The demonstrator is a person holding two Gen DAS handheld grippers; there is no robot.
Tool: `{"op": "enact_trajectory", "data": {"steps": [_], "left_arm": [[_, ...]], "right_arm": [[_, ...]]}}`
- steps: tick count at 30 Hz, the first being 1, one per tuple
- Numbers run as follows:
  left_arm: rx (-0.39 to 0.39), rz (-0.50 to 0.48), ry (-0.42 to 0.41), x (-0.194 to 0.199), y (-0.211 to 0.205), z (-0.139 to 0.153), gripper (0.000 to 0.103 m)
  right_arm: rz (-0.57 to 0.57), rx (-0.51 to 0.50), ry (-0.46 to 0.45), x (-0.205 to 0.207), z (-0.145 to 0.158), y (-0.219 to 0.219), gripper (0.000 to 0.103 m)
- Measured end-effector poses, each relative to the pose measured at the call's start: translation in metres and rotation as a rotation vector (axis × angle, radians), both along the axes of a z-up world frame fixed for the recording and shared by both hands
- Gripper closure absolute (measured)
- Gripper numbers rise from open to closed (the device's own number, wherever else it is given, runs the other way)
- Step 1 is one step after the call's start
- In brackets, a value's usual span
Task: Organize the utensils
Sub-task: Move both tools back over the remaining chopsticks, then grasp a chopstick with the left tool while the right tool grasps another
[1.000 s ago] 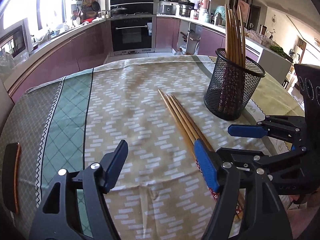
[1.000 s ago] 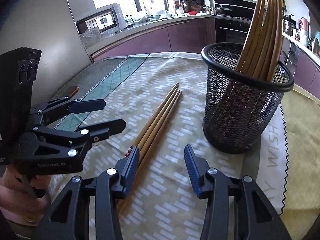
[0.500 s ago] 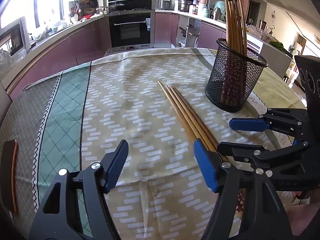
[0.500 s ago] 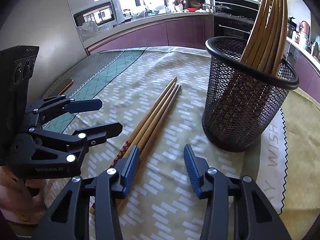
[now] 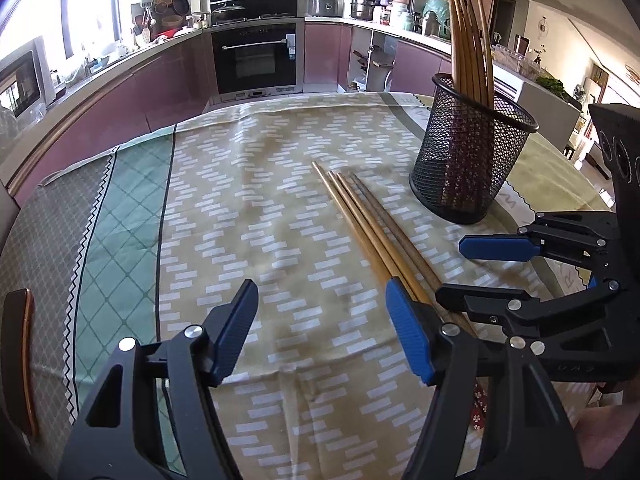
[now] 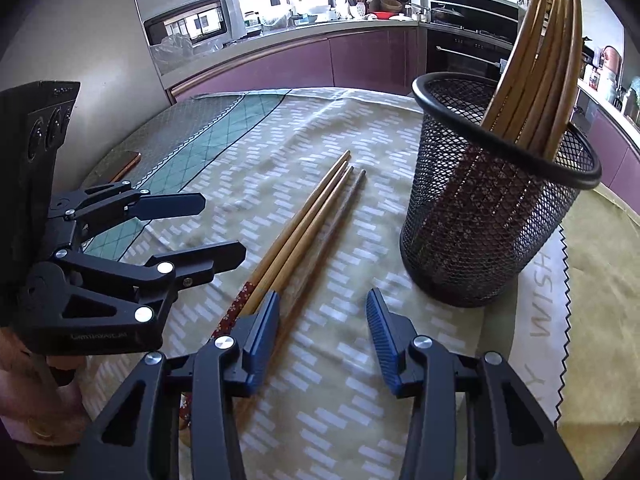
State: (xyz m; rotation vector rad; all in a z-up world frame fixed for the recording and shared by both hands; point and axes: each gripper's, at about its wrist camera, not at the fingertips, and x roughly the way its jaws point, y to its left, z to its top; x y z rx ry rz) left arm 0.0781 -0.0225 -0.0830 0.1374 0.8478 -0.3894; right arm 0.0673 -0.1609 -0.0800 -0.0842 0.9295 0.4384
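Several wooden chopsticks (image 5: 368,224) (image 6: 308,220) lie side by side on the tablecloth, their red flowered ends toward me. A black mesh cup (image 5: 468,168) (image 6: 480,232) stands upright to their right with more chopsticks (image 5: 468,40) (image 6: 536,68) leaning in it. My left gripper (image 5: 322,284) (image 6: 224,226) hovers open just left of the loose chopsticks, with nothing between its fingers. My right gripper (image 6: 323,294) (image 5: 450,270) hovers over their near ends; its jaws are closing a little and hold nothing. The chopsticks pass under its left finger, not through the gap.
A patterned beige and green tablecloth (image 5: 240,220) covers the round table. A dark flat object with a brown rim (image 5: 18,360) (image 6: 124,162) lies near the table's left edge. Kitchen counters and an oven (image 5: 256,60) stand beyond the table. A hand (image 6: 40,408) grips the left tool.
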Motion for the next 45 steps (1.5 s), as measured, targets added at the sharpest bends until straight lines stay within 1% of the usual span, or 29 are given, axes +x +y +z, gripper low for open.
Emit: {"op": "enact_trajectory", "data": {"steps": [2, 3, 12, 19, 22, 24, 25, 30, 32, 33, 34, 36, 38, 45], "left_arm": [[-0.002, -0.01, 0.005, 0.002, -0.002, 0.0, 0.038], [-0.004, -0.014, 0.008, 0.003, -0.003, 0.0, 0.038], [0.008, -0.034, 0.04, 0.015, -0.016, -0.007, 0.042], [-0.009, -0.023, 0.061, 0.018, -0.011, -0.008, 0.054], [-0.01, -0.021, 0.066, 0.019, -0.01, -0.008, 0.056], [-0.015, -0.022, 0.073, 0.021, -0.011, -0.008, 0.059], [-0.013, -0.02, 0.074, 0.022, -0.011, -0.009, 0.062], [-0.001, -0.011, 0.076, 0.031, -0.017, -0.01, 0.074], [-0.015, -0.009, 0.085, 0.033, -0.017, -0.01, 0.086], [-0.024, -0.005, 0.092, 0.034, -0.017, -0.01, 0.088], [-0.03, 0.0, 0.094, 0.034, -0.016, -0.011, 0.091], [-0.045, 0.014, 0.097, 0.034, -0.014, -0.011, 0.093], [-0.057, 0.026, 0.098, 0.033, -0.012, -0.011, 0.095], [-0.093, 0.034, 0.083, 0.02, -0.003, -0.005, 0.095]], "right_arm": [[0.001, -0.001, 0.0, -0.001, 0.001, -0.001, 0.064], [0.0, -0.003, -0.001, -0.001, 0.001, -0.002, 0.068], [-0.008, 0.012, 0.011, -0.002, 0.001, -0.01, 0.068], [-0.002, 0.012, 0.014, -0.001, 0.001, -0.01, 0.068], [0.001, 0.003, 0.012, 0.001, 0.0, -0.006, 0.069], [0.004, -0.006, 0.01, 0.002, 0.0, -0.004, 0.071], [0.004, -0.014, 0.007, 0.003, 0.0, -0.002, 0.072], [-0.003, -0.027, 0.001, 0.008, -0.001, 0.003, 0.076], [-0.014, -0.014, 0.006, 0.01, -0.001, 0.001, 0.081], [-0.016, -0.006, 0.009, 0.011, -0.001, 0.0, 0.084], [-0.023, 0.008, 0.014, 0.011, -0.001, -0.003, 0.086], [-0.029, 0.037, 0.026, 0.013, -0.001, -0.007, 0.093], [-0.038, 0.068, 0.037, 0.013, -0.001, -0.011, 0.093], [-0.069, 0.131, 0.037, 0.008, 0.001, -0.023, 0.097]]}}
